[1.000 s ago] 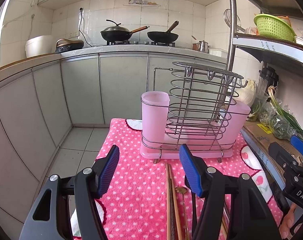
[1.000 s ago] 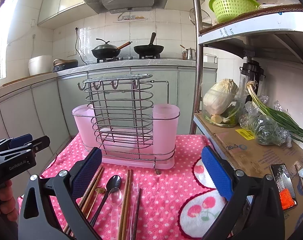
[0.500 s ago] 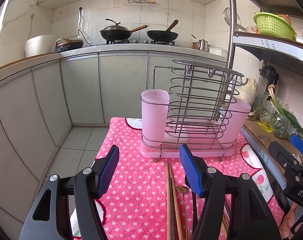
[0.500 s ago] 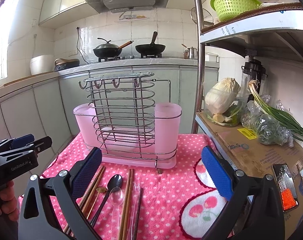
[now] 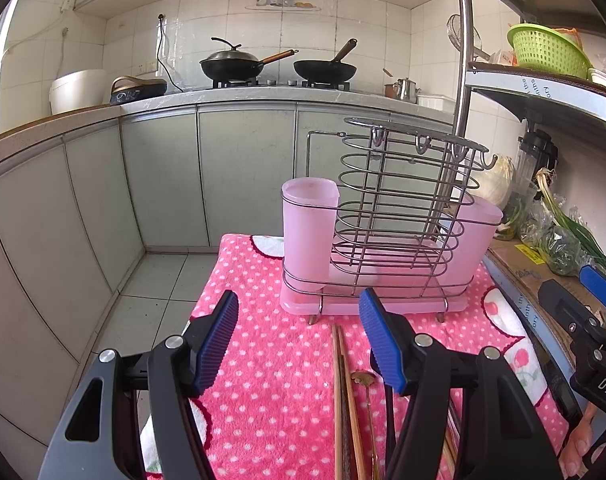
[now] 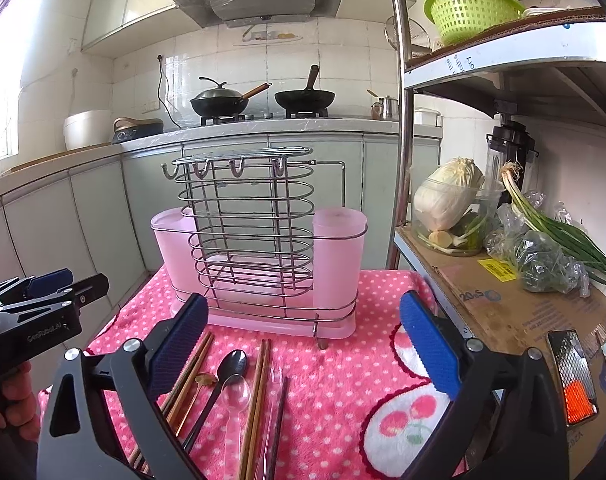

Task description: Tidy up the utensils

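Almost nothing is changing over the last second: both views are drifting only slightly, with the rack (image 6: 259, 248) sitting a touch lower and nearer in frame, and no utensil is shifting on the cloth (image 6: 343, 380). That is suggesting the task is only at its start, with both tools hovering and nothing picked yet.

Going from largest to smallest: the rack, a wire basket with a pink cup (image 6: 339, 264) at each end, is standing at 12 o'clock on the surface and appears to be holding nothing. Below it, at about 6 o'clock in the right view, the utensils are lying loose in a row: brown chopsticks (image 6: 257, 396), a black spoon (image 6: 223, 380), a clear spoon (image 6: 235, 400) and a small gold spoon (image 6: 203, 382).

The right tongs (image 6: 303, 348) are standing spread wide, gripping nothing and touching nothing, hanging above the row. The left tongs (image 5: 299, 344) are also spread apart, less widely, with nothing between the pads, above the chopsticks (image 5: 343, 392) near its 5 o'clock. Each tool is showing at the edge of the other's view.
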`<state>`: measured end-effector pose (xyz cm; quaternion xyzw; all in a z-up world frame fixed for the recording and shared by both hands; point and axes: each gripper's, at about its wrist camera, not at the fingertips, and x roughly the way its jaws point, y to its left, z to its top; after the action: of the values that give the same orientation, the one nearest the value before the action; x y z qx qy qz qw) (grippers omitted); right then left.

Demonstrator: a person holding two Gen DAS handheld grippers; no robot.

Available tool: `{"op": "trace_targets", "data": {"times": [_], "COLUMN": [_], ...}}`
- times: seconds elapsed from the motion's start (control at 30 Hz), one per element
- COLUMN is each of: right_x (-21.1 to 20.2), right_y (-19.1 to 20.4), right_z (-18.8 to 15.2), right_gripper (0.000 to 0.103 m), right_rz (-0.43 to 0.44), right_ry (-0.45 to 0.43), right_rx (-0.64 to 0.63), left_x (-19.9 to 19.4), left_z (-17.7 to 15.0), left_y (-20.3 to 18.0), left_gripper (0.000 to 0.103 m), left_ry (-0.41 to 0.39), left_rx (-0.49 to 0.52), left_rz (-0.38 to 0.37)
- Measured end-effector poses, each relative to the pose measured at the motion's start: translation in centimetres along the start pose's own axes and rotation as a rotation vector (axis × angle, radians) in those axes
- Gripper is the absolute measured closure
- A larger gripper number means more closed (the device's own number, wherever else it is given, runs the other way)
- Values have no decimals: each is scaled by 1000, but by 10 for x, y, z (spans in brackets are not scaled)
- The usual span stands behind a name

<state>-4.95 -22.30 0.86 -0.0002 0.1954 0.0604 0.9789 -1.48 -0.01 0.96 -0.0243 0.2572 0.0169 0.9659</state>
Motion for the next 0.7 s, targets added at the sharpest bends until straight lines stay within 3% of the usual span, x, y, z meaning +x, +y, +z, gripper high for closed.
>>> {"op": "trace_targets", "data": {"times": [0.33, 0.5, 0.57, 0.7], "right_x": [0, 2, 4, 17], "right_y": [-3, -7, -10, -18], "right_z": [2, 3, 3, 4], "right_gripper": [7, 7, 7, 22], "right_rz": [-2, -8, 1, 46], "right_ry": [5, 18, 35, 122], "right_rx": [2, 0, 3, 47], "left_x": [0, 5, 11, 32], "left_z": [0, 2, 4, 6], "left_y": [1, 11, 17, 31], "left_gripper": [41, 41, 41, 47], "left_ry": [1, 32, 64, 203], "left_rx": [-5, -47, -66, -139], "left_rz": [-6, -51, -70, -141]}}
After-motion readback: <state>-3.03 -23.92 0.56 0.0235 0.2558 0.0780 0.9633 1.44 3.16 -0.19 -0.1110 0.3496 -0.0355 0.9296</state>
